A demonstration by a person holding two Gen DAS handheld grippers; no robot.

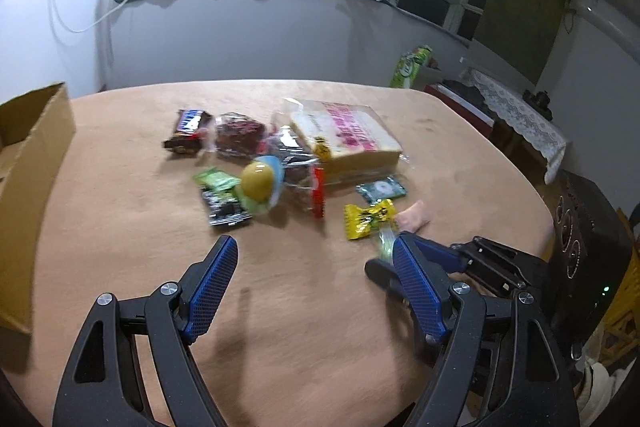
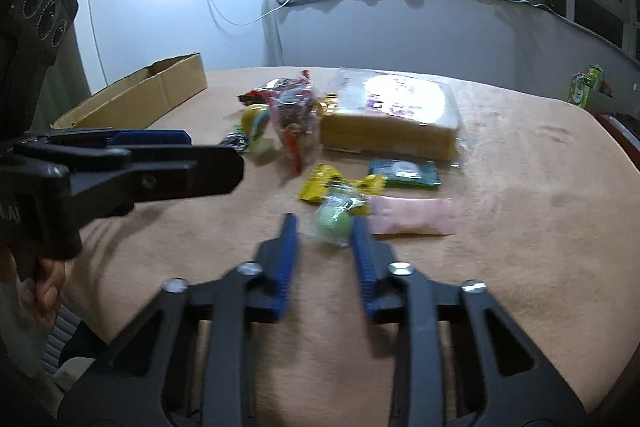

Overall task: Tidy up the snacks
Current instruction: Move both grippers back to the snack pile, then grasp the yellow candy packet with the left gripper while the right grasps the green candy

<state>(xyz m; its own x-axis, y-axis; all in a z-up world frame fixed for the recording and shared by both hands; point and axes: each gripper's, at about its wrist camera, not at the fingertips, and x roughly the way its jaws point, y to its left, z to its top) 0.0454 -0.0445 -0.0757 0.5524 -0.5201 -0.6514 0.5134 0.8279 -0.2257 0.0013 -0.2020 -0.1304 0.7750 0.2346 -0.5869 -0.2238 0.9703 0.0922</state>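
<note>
Snacks [image 1: 280,163] lie heaped mid-table on the tan table [image 1: 280,307]. From left to right I see the cardboard box [image 1: 36,163] at the table's left edge, then my left gripper [image 1: 314,255] hovering above bare cloth with its fingers spread wide and nothing between them. Just right of it, my right gripper [image 2: 325,227] has its blue pads pinched on a small green candy [image 2: 334,223], which touches the yellow wrapper [image 2: 340,187] beside a pink packet [image 2: 412,217].
</note>
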